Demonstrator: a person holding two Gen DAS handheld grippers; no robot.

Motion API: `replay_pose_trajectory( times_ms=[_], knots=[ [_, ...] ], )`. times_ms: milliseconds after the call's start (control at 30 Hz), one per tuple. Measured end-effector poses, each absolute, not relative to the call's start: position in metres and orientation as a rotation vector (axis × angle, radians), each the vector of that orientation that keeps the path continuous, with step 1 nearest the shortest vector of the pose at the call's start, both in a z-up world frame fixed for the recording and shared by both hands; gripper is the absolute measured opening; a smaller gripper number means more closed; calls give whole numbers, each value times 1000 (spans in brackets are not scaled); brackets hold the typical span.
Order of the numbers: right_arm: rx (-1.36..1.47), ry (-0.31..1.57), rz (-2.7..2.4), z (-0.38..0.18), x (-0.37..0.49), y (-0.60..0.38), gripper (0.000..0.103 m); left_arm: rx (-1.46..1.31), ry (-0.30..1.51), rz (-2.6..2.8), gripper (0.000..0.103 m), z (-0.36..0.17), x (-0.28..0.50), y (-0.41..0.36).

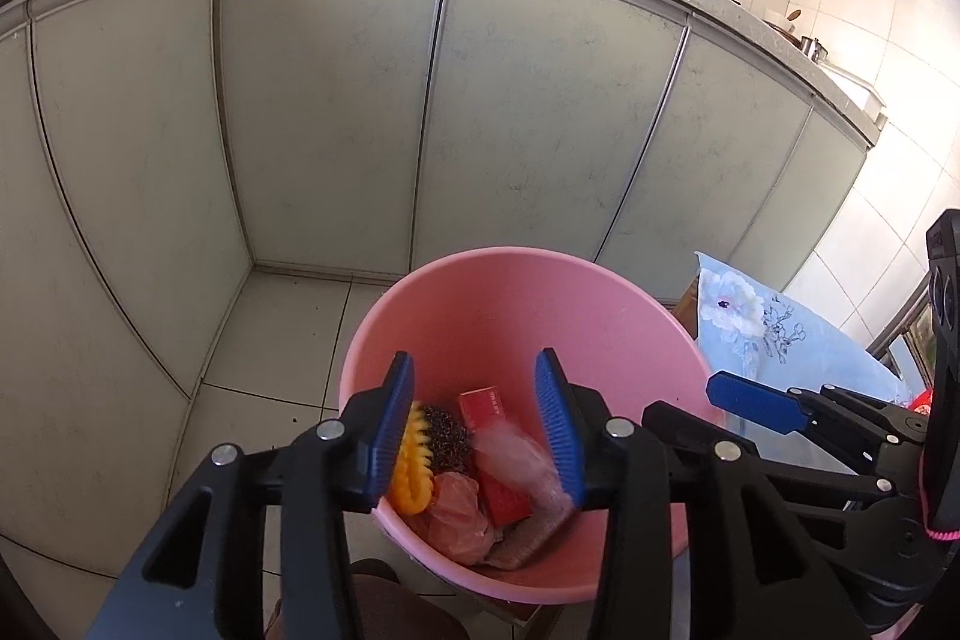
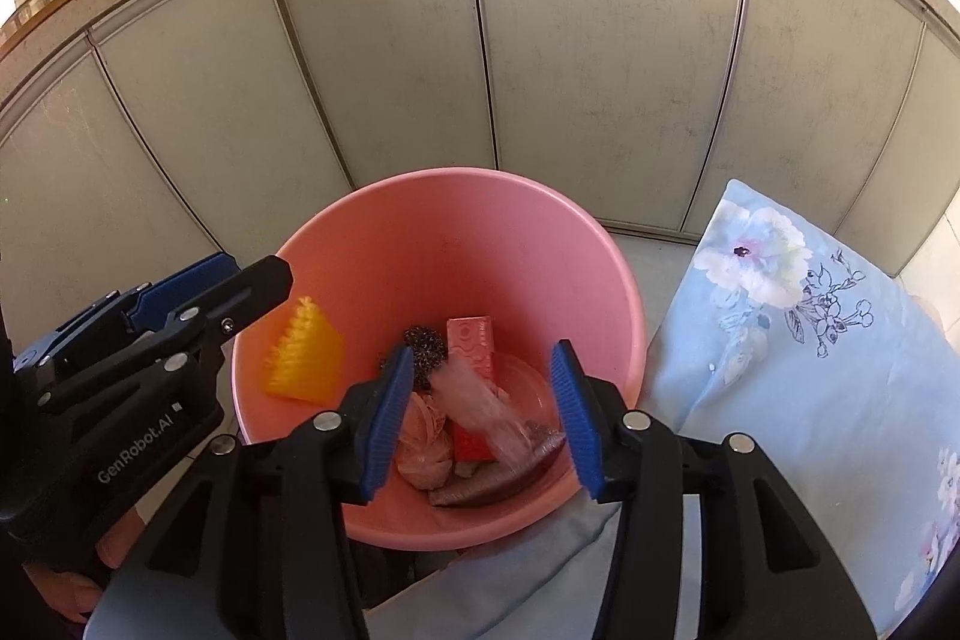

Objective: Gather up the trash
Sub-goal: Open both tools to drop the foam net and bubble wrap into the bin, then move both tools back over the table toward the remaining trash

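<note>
Both the left gripper (image 1: pixel 474 424) and right gripper (image 2: pixel 483 415) hang with jaws apart and empty above the pink bin (image 2: pixel 360 220). The trash lies at the bin's bottom: red box (image 2: pixel 471 340), yellow comb (image 2: pixel 303 352), clear wrapper (image 2: pixel 480 412). Any further release is best made centred over the bin's mouth, clear of its rim.

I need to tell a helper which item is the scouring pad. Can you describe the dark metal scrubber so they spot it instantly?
Look into the pink bucket in front of the cabinet doors. On the bottom, left of the red box, sits the steel scrubber: the only dark, glinting, wiry ball in there.
</note>
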State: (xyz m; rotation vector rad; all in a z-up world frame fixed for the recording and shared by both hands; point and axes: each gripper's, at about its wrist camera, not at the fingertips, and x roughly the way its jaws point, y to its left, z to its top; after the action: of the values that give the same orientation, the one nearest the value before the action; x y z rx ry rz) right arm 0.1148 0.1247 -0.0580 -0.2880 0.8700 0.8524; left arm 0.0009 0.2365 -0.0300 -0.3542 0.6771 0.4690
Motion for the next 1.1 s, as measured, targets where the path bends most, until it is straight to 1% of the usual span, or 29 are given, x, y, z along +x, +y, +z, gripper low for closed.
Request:
replay_pose_trajectory(
  times_ms=[500,1100],
  knots=[
    [-255,827,830,-43,110,95,49,-326,662,470,44,-15,-5,224],
    [-192,756,743,-20,98,21,49,-286,648,389,44,7,-6,184]
  ],
)
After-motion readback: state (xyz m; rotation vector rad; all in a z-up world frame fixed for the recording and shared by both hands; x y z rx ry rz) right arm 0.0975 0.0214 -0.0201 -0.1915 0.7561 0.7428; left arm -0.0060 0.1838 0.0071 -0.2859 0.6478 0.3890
